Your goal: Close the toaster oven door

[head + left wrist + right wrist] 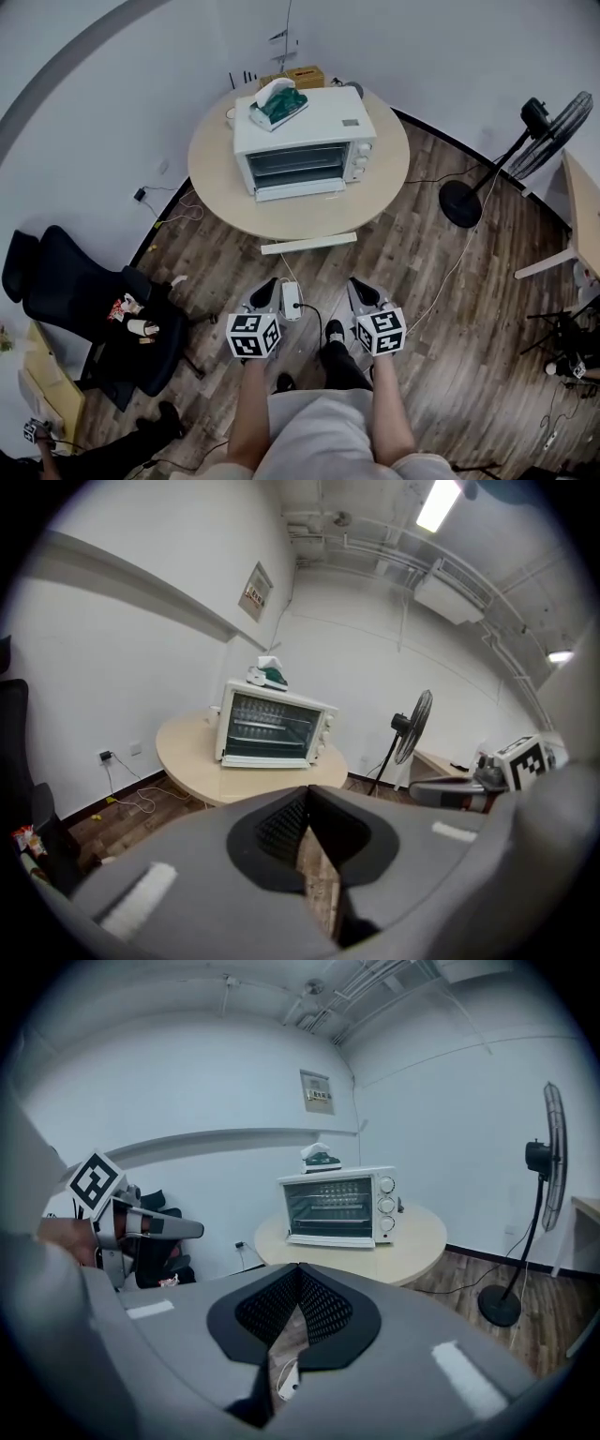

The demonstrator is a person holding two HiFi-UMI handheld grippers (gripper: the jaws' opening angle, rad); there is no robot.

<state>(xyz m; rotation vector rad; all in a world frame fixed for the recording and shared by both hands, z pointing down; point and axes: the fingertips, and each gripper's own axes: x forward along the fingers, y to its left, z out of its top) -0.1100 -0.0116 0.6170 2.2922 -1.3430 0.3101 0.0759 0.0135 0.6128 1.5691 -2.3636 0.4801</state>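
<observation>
Standing on the wooden floor (pixel 441 366), well back from the job. Holding the left gripper (pixel 265 287) and the right gripper (pixel 364 289) side by side at hip height, both aimed forward and a little down, jaws of each pressed together on nothing; probably kept that way for pushing with a blunt tip instead of pinching. Just ahead of the feet, between the two tips, a white plug (pixel 292 301) on the boards, worth stepping round. Beyond that, open floor up to the round surface (pixel 380 202), near rim curving toward the body, with bare room left in front of the toaster oven (pixel 305 122). Set toward the back of the surface, facing this way, tissue box (pixel 278 103) on top. Door (pixel 300 191) seemingly let down as a white ledge under the racks, not yet shut; exact angle hard to judge. Approach apparently free straight ahead: black chair (pixel 66 281) well off to the left, standing fan (pixel 553 127) and its cable (pixel 459 262) off to the right. Walls close behind the surface, so no way round the back.
</observation>
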